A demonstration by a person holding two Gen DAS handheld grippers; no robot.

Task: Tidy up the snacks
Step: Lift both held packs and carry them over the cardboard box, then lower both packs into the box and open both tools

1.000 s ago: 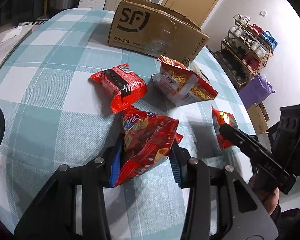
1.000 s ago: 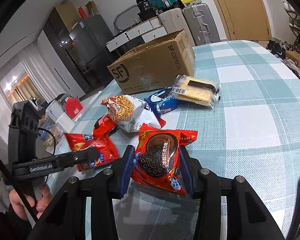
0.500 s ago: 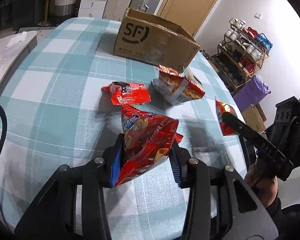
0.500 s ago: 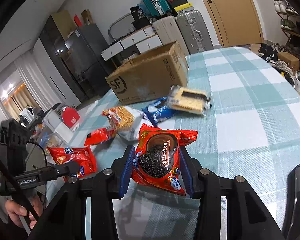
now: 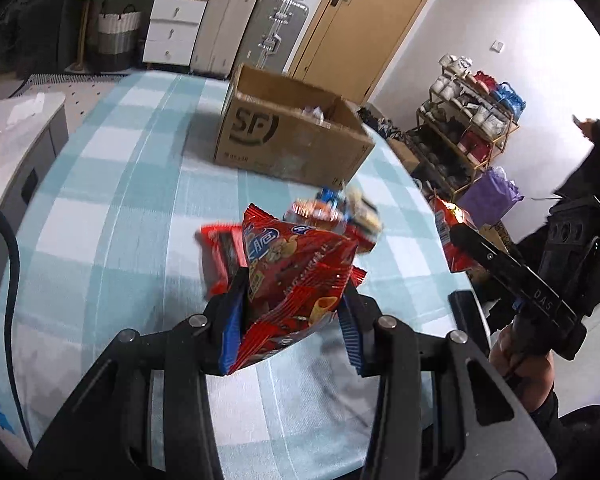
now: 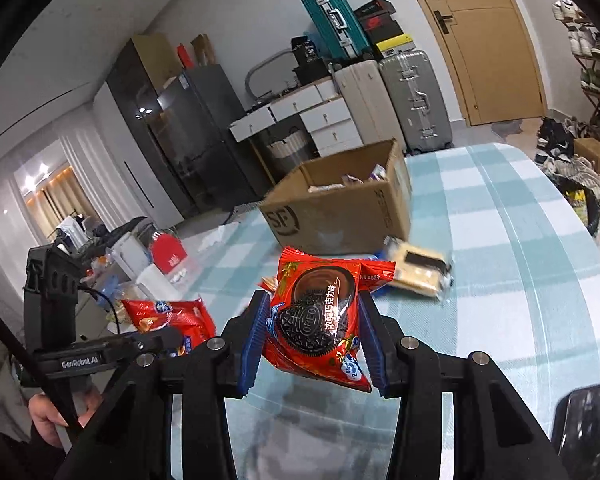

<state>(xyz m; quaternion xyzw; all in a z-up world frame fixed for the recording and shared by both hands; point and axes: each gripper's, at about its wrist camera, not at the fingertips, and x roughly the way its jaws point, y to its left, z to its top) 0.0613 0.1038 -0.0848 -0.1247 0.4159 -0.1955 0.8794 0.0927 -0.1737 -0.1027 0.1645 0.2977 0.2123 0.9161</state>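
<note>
My left gripper (image 5: 292, 312) is shut on a red chip bag (image 5: 296, 276), held up above the checked tablecloth (image 5: 112, 208). My right gripper (image 6: 314, 332) is shut on a red Oreo pack (image 6: 316, 316), also lifted off the table. The open cardboard box (image 5: 292, 140) marked SF stands at the far side of the table, with some packets inside; in the right wrist view the box (image 6: 340, 208) lies straight ahead. Each gripper shows in the other's view: the right one (image 5: 460, 240) with its pack, the left one (image 6: 168, 336) with its bag (image 6: 168, 316).
Loose snacks lie between me and the box: a red packet (image 5: 216, 256), a noodle-snack bag (image 5: 320, 212), a cracker pack (image 6: 418, 270). Drawers and suitcases (image 6: 412, 96) stand behind the table, a shoe rack (image 5: 472, 120) to the right. A person (image 5: 596, 152) stands at far right.
Both grippers have risen with their packs still held. The table and loose snacks look lower and farther, and the inside of the box has come into view.
</note>
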